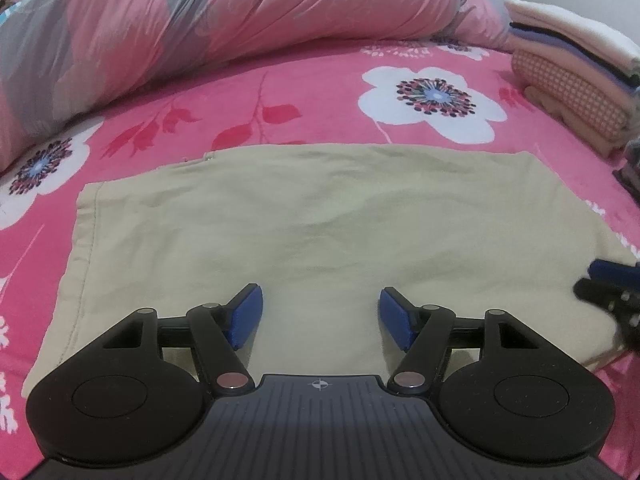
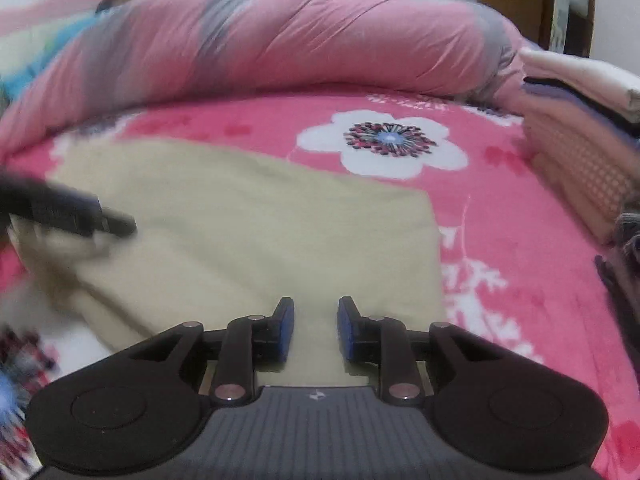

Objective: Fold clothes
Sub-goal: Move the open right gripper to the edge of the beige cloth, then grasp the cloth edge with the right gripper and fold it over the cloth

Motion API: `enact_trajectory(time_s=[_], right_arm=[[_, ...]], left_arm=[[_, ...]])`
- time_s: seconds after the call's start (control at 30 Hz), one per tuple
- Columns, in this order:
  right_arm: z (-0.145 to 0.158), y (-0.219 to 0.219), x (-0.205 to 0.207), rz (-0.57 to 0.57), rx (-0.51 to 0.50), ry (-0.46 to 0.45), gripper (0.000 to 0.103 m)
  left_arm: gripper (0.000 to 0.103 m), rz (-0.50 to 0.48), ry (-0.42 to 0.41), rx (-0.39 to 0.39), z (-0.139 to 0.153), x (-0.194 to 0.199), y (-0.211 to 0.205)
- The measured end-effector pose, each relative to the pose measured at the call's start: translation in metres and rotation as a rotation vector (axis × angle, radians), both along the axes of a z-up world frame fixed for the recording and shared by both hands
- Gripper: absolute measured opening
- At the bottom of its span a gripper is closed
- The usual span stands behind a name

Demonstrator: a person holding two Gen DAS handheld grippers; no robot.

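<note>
A: Where's the garment?
B: Beige folded garment [image 1: 304, 224] flat on the bed [image 1: 280, 96], pink floral sheet. In the left wrist view it fills the middle, running from under the left gripper [image 1: 320, 312] up toward 12 o'clock.

A: Left gripper state?
B: Jaws wide apart, blue pads [image 1: 246, 316] over the cloth, nothing between them, not pinching. Whether the pads touch the fabric, can't tell.

A: Right one?
B: Right gripper [image 2: 316, 328] narrow gap, jaws not closed on anything, beige cloth showing through the gap. It sits over the garment's near right part; the garment's right edge passes just at 3 o'clock of the fingers. In that view the left gripper shows blurred at 9 o'clock, over the cloth's left side.

A: Long axis?
B: Left wrist view: roughly rectangular, long side running 9 to 3 o'clock, far edge straight across. Stitched hem down the left edge. Small tag or snap at the far left corner, too small to read.

A: Writing, brands?
B: None readable. Only a crosshair mark on each gripper body.

A: Anything else?
B: Rolled pink-grey quilt [image 1: 224, 20] at 12 o'clock, stack of folded clothes [image 1: 576, 92] at 2 o'clock, well apart from the garment.
</note>
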State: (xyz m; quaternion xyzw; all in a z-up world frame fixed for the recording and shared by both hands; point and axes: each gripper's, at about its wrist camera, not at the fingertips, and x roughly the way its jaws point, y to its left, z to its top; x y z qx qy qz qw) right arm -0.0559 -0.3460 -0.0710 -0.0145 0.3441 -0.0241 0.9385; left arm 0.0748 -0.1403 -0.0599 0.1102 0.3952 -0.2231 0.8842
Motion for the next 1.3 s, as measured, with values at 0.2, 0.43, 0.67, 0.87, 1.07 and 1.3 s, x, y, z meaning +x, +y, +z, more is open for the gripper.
enact_trajectory(time_s=[0.2,0.43,0.67,0.87,1.07,1.3], right_arm=[[0.018,0.016,-0.020,0.036,-0.007,-0.117,0.027],[-0.003,0.011,-0.023,-0.016,0.044,-0.104,0.031],[0.001,0.015,-0.027,-0.047,0.108,-0.150,0.031],[-0.012,0.008,-0.060,-0.016,0.073,-0.161,0.031],[0.018,-0.039,-0.101,-0.116,0.300,-0.241,0.038],[-0.012,-0.125,-0.093,-0.360,0.835,-0.151,0.046]], left_arm=[[0.068,0.005,-0.018,0.025,-0.001,-0.002,-0.003],[0.068,-0.023,-0.134,0.000,0.006,-0.020,0.006],[0.068,-0.200,-0.215,-0.027,0.003,-0.056,-0.015],[0.069,-0.205,-0.193,-0.072,-0.017,-0.067,0.004],[0.069,-0.177,-0.164,-0.122,0.000,-0.068,0.030],[0.069,-0.162,-0.184,-0.175,0.009,-0.062,0.025]])
